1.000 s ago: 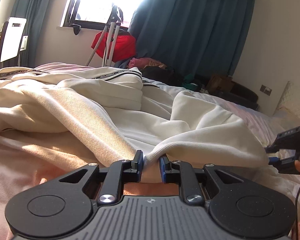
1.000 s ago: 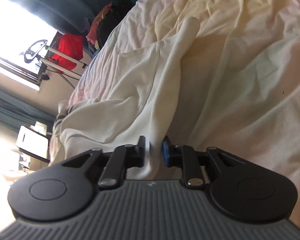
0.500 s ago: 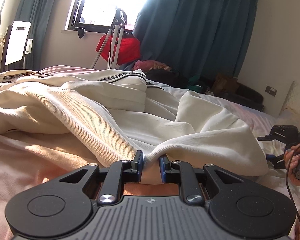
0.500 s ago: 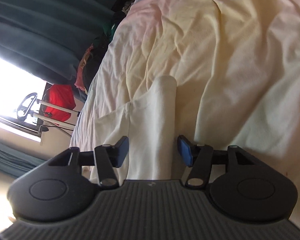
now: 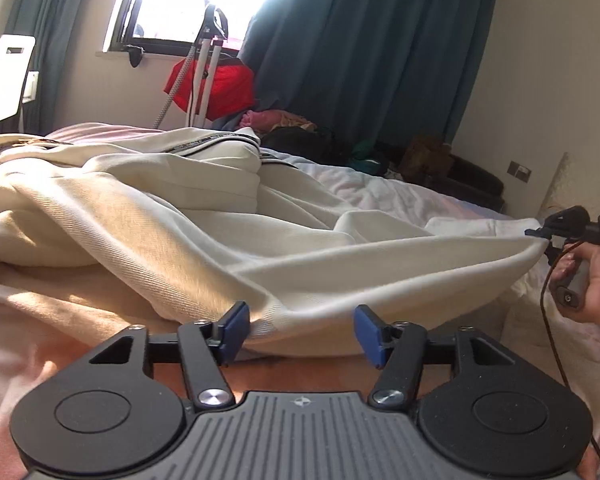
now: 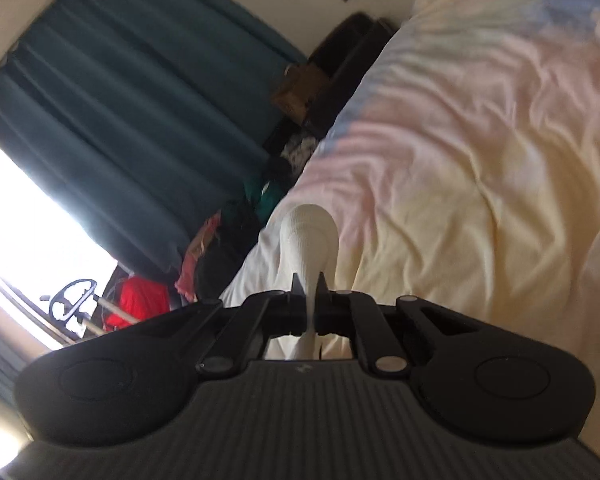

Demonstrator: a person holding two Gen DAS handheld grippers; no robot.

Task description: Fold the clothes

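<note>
the left hand-held gripper has been let go: its blue pads were pinched on the hem of the cream garment a second ago, now they're spread wide with the hem lying loose between them. the right hand-held gripper, open half a second back, is now clamped on a white ribbed cuff. the garment is rumpled across the bed, its edge pulled taut toward the right side, so a regrip is probably being set up

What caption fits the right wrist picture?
Right tool shut on a cream garment's ribbed edge, lifted above the pastel bedsheet.
</note>
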